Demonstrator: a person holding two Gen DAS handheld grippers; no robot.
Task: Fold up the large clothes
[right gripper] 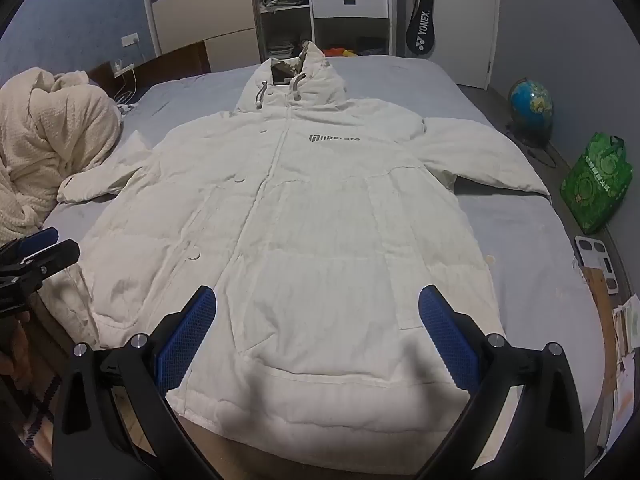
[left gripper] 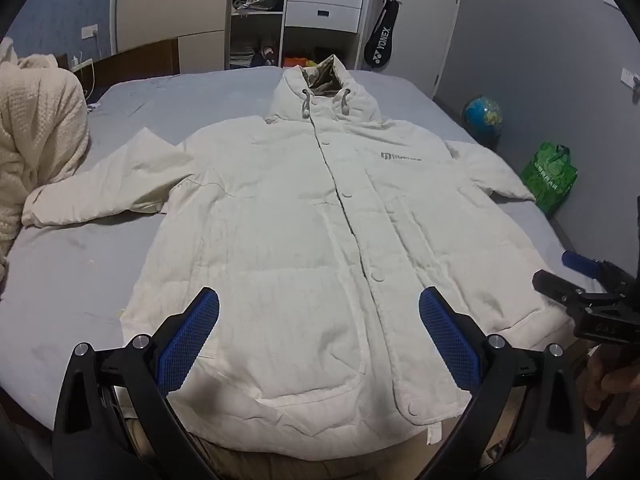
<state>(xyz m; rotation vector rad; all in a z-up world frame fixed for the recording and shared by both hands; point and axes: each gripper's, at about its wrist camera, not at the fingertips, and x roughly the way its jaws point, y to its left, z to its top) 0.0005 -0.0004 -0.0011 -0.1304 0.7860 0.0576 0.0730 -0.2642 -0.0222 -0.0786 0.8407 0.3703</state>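
Observation:
A large white hooded padded coat [left gripper: 304, 216] lies flat, front up and buttoned, on the grey bed [left gripper: 72, 272], hood at the far end, both sleeves spread out. It also shows in the right wrist view [right gripper: 320, 220]. My left gripper [left gripper: 319, 304] is open and empty, hovering above the coat's hem. My right gripper [right gripper: 317, 302] is open and empty above the hem further right. The right gripper shows at the right edge of the left wrist view [left gripper: 576, 280]; the left gripper shows at the left edge of the right wrist view [right gripper: 36, 252].
A cream blanket [left gripper: 36, 148] is piled at the bed's left. A globe [right gripper: 530, 108], a green bag [right gripper: 596, 180] and a scale [right gripper: 598, 260] sit on the floor to the right. A shelf with drawers [left gripper: 324, 4] and a racket bag [left gripper: 380, 44] stand beyond the bed.

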